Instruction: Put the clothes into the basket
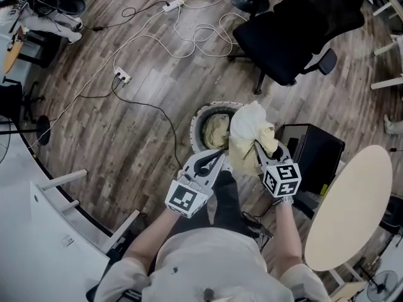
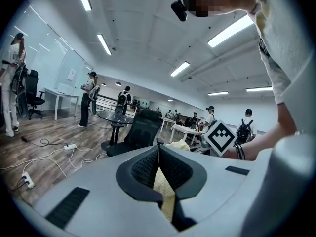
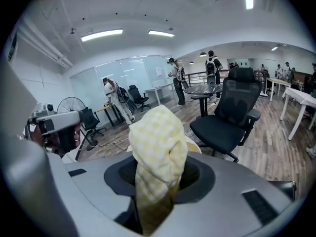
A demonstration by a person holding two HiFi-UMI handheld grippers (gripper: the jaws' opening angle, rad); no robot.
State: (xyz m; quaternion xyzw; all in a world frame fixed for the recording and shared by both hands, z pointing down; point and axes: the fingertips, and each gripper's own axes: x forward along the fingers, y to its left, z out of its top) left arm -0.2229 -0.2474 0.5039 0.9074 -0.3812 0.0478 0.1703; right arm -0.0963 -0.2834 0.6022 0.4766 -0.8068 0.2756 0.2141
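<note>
A pale yellow checked garment (image 1: pixel 250 131) hangs bunched over the floor, just right of the round basket (image 1: pixel 196 123). The basket holds another pale cloth (image 1: pixel 215 131). My right gripper (image 1: pixel 258 146) is shut on the garment, whose checked fabric (image 3: pixel 155 147) bulges out between the jaws (image 3: pixel 158 176) in the right gripper view. My left gripper (image 1: pixel 217 158) sits close beside it at the basket's near rim. It is shut on a thin strip of the same yellow cloth (image 2: pixel 166 187), pinched between its dark pads (image 2: pixel 143 169).
A black office chair (image 1: pixel 296 27) stands beyond the basket. A black box (image 1: pixel 317 151) and a round beige tabletop (image 1: pixel 352 212) are at the right. Cables and a power strip (image 1: pixel 123 76) lie on the wooden floor at left, near a white desk (image 1: pixel 56 231). People stand far off.
</note>
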